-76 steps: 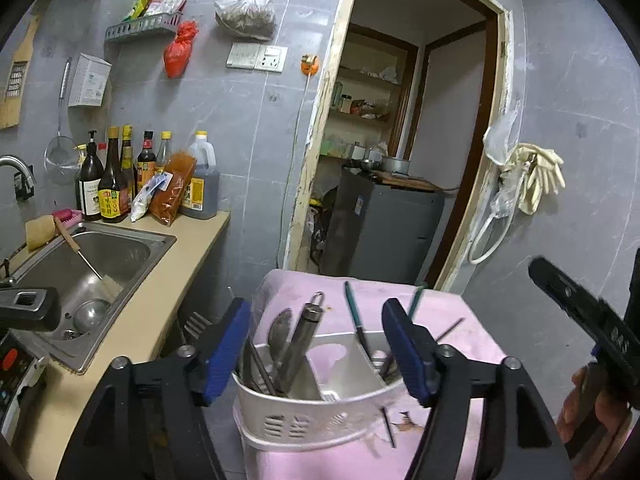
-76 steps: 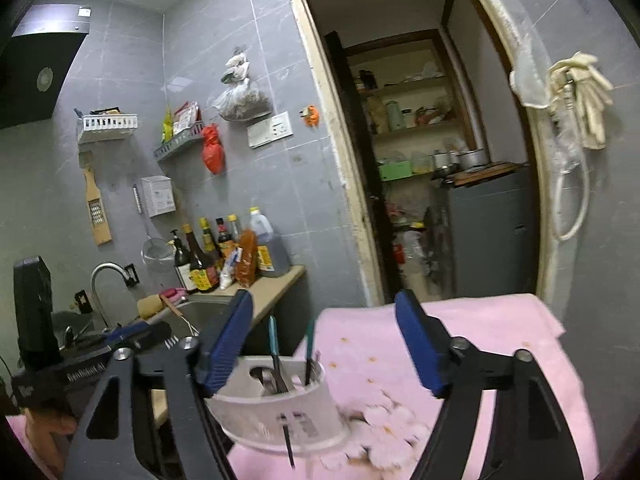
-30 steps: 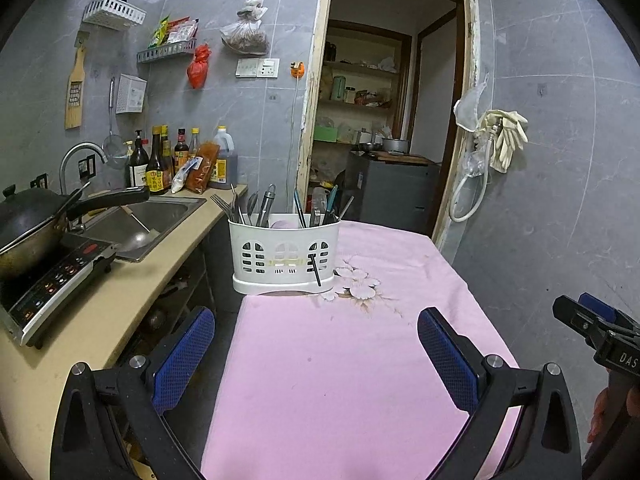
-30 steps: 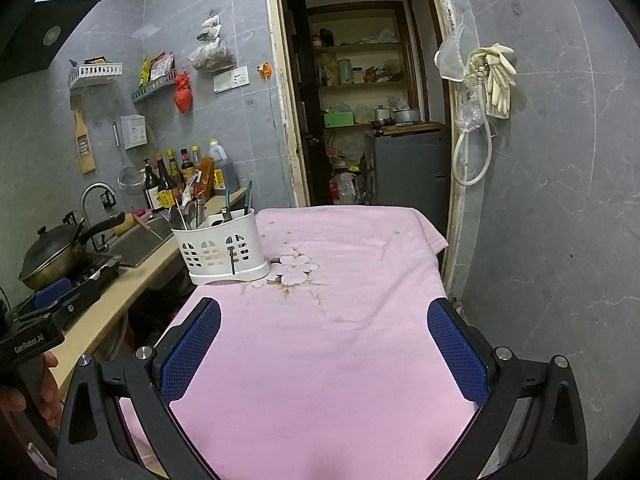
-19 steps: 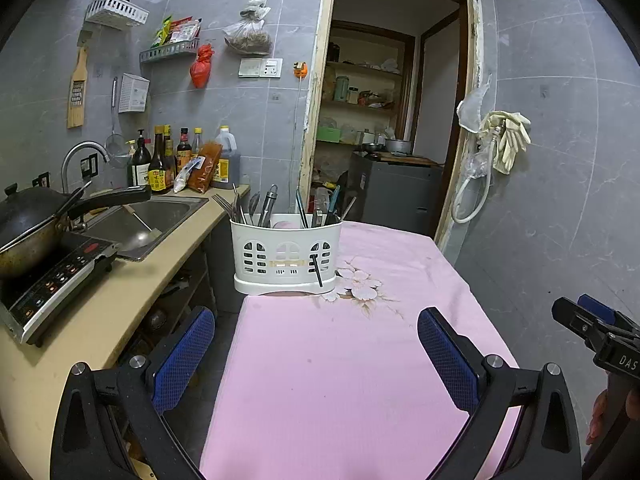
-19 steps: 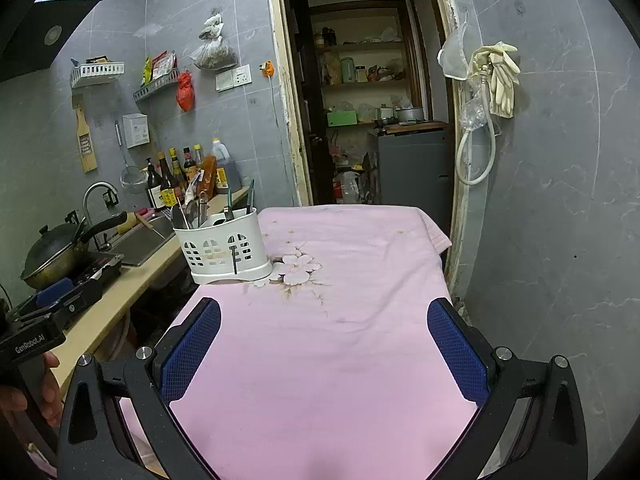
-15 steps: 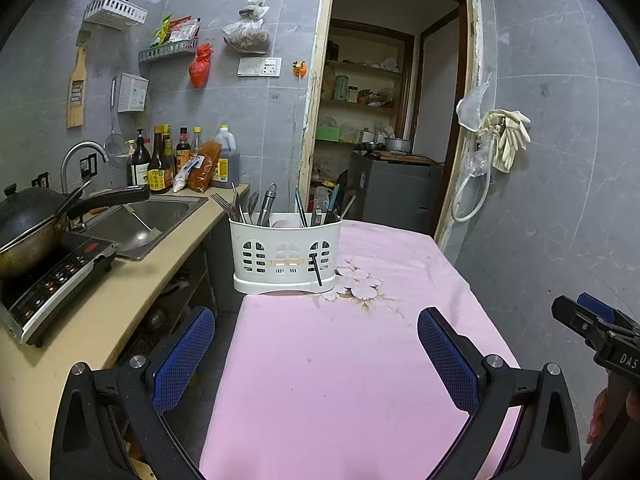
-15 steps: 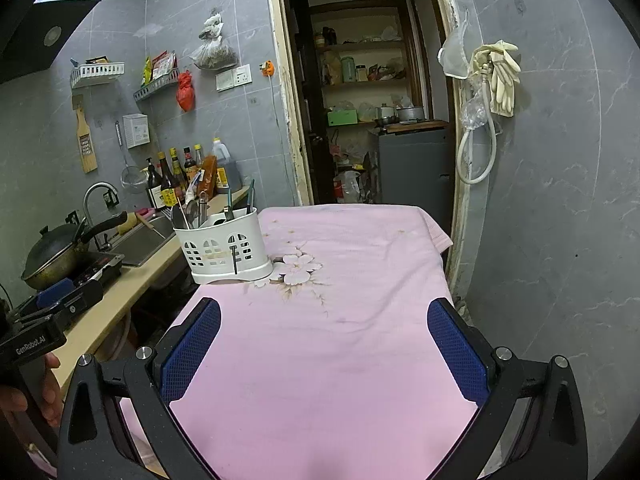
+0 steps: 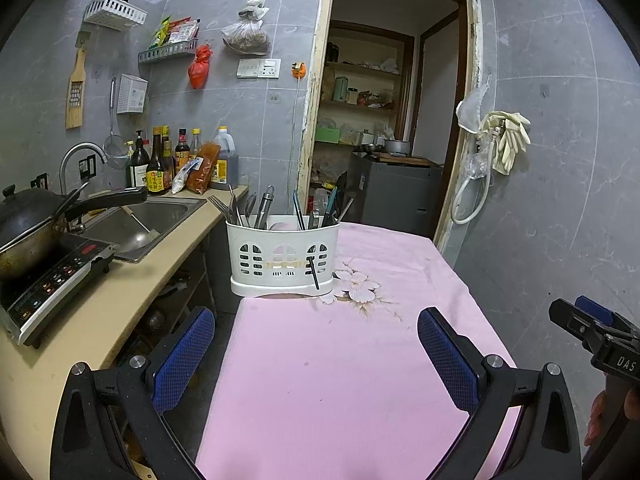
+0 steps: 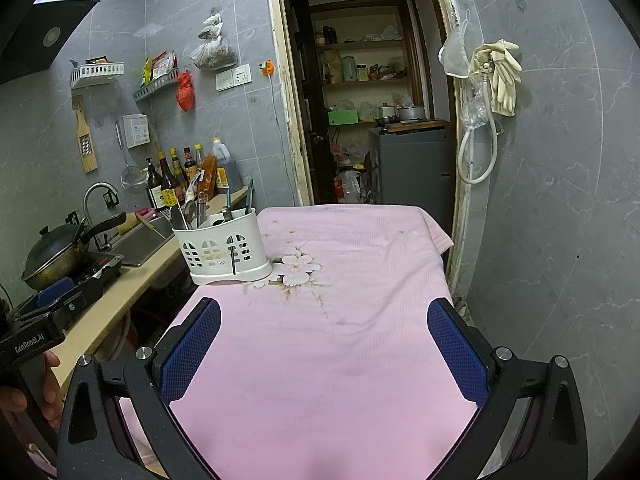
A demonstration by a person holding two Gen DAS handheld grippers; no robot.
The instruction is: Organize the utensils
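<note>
A white slotted utensil caddy (image 9: 282, 255) (image 10: 224, 248) stands at the far left corner of the pink-clothed table (image 9: 340, 364) (image 10: 340, 320). Forks, spoons and green-handled tools stand upright in it, and one dark thin utensil (image 9: 313, 273) pokes out through a slot at its front. My left gripper (image 9: 316, 344) hangs open over the near part of the table, well back from the caddy, with nothing between its blue pads. My right gripper (image 10: 324, 340) is likewise open and holds nothing. The right gripper (image 9: 592, 332) also shows at the right edge of the left wrist view.
A beige counter (image 9: 100, 312) runs along the left with a sink (image 9: 136, 220), a wok (image 9: 28, 220) on an induction hob (image 9: 56, 276) and sauce bottles (image 9: 160, 168). A grey tiled wall (image 9: 560, 200) stands close on the right. Beyond the table is a doorway (image 9: 384, 140).
Since 2.5 s ago both grippers have pulled back from the caddy to the near end of the table. Over the last second nothing has visibly moved.
</note>
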